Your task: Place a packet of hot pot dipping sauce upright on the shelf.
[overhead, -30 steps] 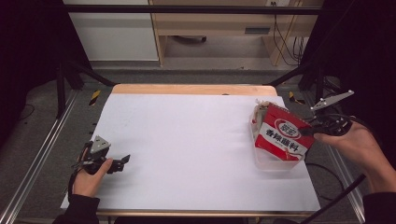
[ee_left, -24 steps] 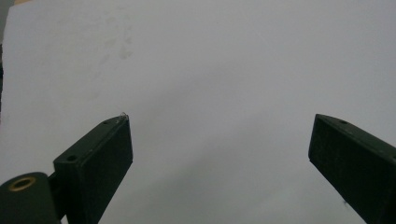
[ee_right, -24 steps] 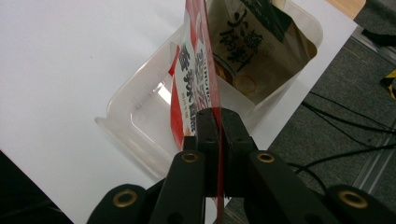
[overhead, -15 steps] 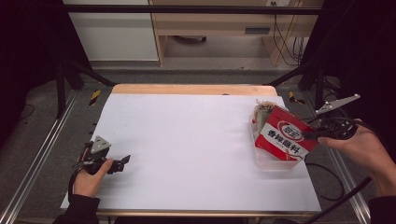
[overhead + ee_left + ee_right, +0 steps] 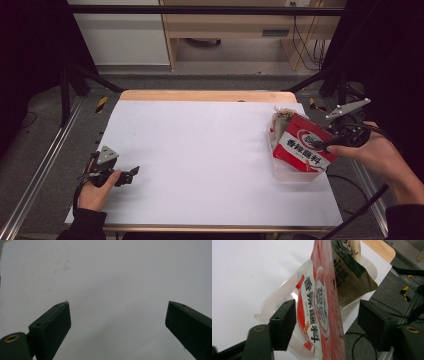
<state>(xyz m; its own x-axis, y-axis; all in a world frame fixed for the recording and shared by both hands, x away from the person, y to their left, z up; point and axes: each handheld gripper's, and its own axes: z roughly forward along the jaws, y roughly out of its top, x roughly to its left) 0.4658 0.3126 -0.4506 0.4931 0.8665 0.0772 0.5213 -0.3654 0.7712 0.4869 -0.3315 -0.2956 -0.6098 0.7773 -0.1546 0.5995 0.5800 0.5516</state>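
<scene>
Resting near counter's [image 5: 210, 150] front-left corner, your left hand-held gripper [image 5: 131, 173] sits low on white sheet, far left of clear tub [image 5: 295, 172], jaws spread wide, nothing between them. Tub stands at counter's right edge. Red seasoning pouch [image 5: 304, 144] stands tilted in tub, leaning over its near rim; brown packet [image 5: 352, 272] just behind pouch, in same tub. Your right hand-held gripper [image 5: 320, 146] at tub's right side, jaws released, straddling pouch edge, one jaw each side, not visibly pressing it.
</scene>
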